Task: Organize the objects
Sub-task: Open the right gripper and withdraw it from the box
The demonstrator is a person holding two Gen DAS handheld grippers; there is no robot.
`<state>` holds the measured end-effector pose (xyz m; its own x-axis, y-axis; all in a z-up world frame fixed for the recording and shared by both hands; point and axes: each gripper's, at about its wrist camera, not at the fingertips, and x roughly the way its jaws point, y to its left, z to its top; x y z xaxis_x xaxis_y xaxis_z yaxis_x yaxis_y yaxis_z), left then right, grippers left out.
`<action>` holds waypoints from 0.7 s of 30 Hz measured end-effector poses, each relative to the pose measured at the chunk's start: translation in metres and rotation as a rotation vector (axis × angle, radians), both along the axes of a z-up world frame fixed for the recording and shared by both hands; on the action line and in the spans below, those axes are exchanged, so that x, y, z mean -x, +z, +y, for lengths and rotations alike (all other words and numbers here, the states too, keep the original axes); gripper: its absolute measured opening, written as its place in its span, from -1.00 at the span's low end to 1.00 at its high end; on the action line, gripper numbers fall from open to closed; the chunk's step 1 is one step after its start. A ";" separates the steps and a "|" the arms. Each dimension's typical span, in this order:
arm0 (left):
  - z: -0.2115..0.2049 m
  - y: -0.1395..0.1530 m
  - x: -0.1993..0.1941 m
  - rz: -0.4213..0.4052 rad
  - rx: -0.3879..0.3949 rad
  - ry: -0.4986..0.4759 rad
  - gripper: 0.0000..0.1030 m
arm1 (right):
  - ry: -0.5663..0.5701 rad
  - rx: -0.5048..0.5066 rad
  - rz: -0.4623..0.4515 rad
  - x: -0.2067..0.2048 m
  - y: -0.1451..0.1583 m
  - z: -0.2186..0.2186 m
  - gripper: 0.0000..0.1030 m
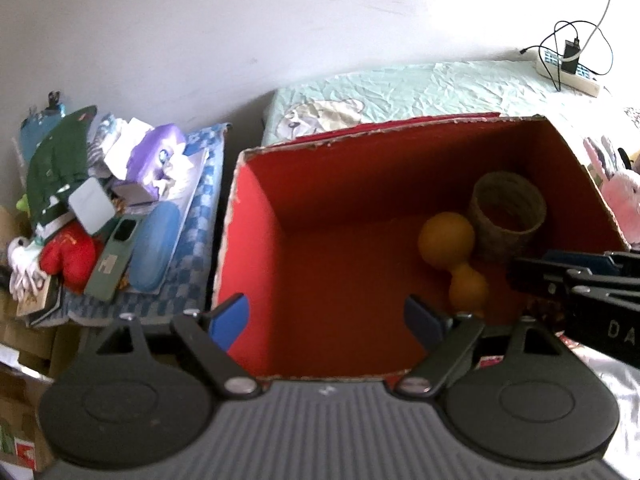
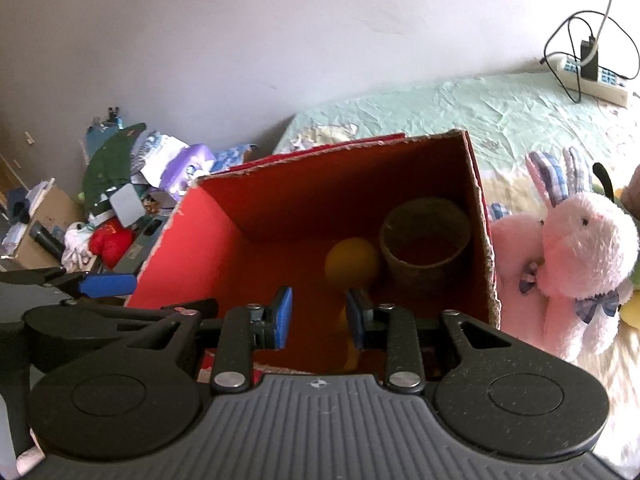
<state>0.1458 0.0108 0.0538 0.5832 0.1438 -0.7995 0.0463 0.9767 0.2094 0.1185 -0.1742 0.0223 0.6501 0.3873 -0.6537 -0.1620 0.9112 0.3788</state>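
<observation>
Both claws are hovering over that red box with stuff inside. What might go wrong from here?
1. The two grippers sit close: the right gripper juts in beside the open left gripper, so they might collide.
2. The torn red cardboard box looks flimsy; a bump could tip it.
3. The orange peanut-shaped ball leans against the woven straw cup and may roll.

A plain, pale grey-white wall (image 1: 240,32) fills the space far ahead of the tongs, lit by soft daylight. Below it, ahead and to the right, lies a bed under a crumpled mint-green sheet (image 2: 460,112) with a faded cartoon print. At its far right end rests a white power strip (image 2: 592,80) with a black charger and looping cables. Ahead to the left a blue-and-white checked cloth (image 1: 200,240) covers a low surface heaped with clutter, with brown cardboard cartons (image 2: 48,208) beside it.
</observation>
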 end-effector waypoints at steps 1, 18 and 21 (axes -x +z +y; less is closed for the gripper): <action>0.000 0.001 0.002 -0.002 -0.001 0.006 0.69 | 0.009 -0.001 -0.007 0.002 0.001 -0.001 -0.38; -0.013 0.009 0.035 -0.016 -0.014 0.109 0.69 | 0.104 -0.048 -0.088 0.029 0.000 -0.021 -0.38; -0.016 0.008 0.041 -0.015 -0.023 0.122 0.69 | 0.126 -0.057 -0.100 0.032 0.001 -0.021 -0.38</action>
